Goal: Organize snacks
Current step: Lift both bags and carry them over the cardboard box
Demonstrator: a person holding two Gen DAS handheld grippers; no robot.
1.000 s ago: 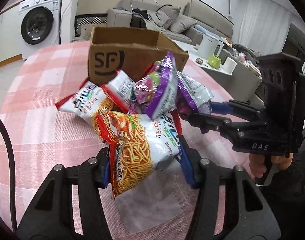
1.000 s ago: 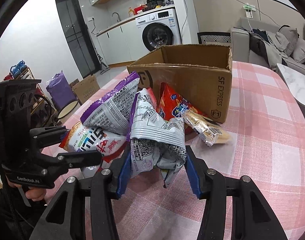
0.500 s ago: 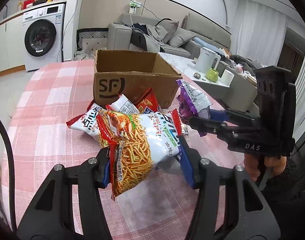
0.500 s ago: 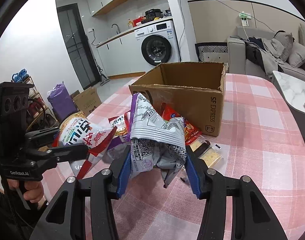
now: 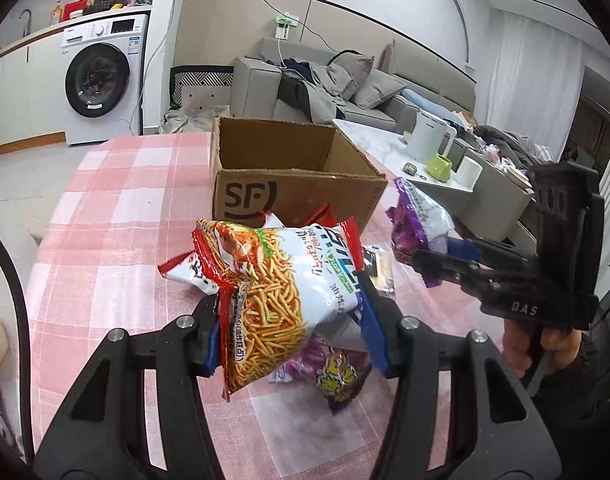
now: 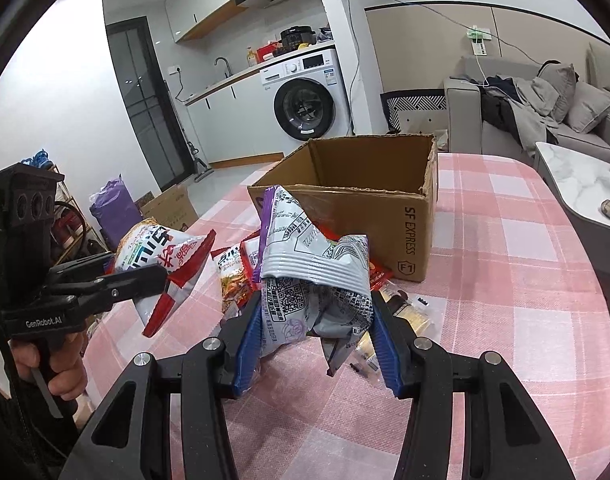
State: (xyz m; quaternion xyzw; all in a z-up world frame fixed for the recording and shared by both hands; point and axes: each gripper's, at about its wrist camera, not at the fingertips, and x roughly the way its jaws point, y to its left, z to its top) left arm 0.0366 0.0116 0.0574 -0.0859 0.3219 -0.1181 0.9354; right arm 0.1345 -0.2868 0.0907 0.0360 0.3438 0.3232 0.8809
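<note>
In the left wrist view, our left gripper (image 5: 293,320) has its fingers clamped partway on the noodle-stick bag (image 5: 281,280), lifted above the bench (image 5: 117,208) before the cardboard box (image 5: 289,184). In the right wrist view, our right gripper (image 6: 317,336) pinches a crumpled grey-purple bag (image 6: 313,280) likewise; its loose lower fold, perhaps barely caught, could slip or snag the box rim.

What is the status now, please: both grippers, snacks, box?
Left gripper shut on red-and-white noodle-stick snack bag. Right gripper shut on silver-and-purple snack bag. Open brown cardboard box ahead, path clear.
</note>
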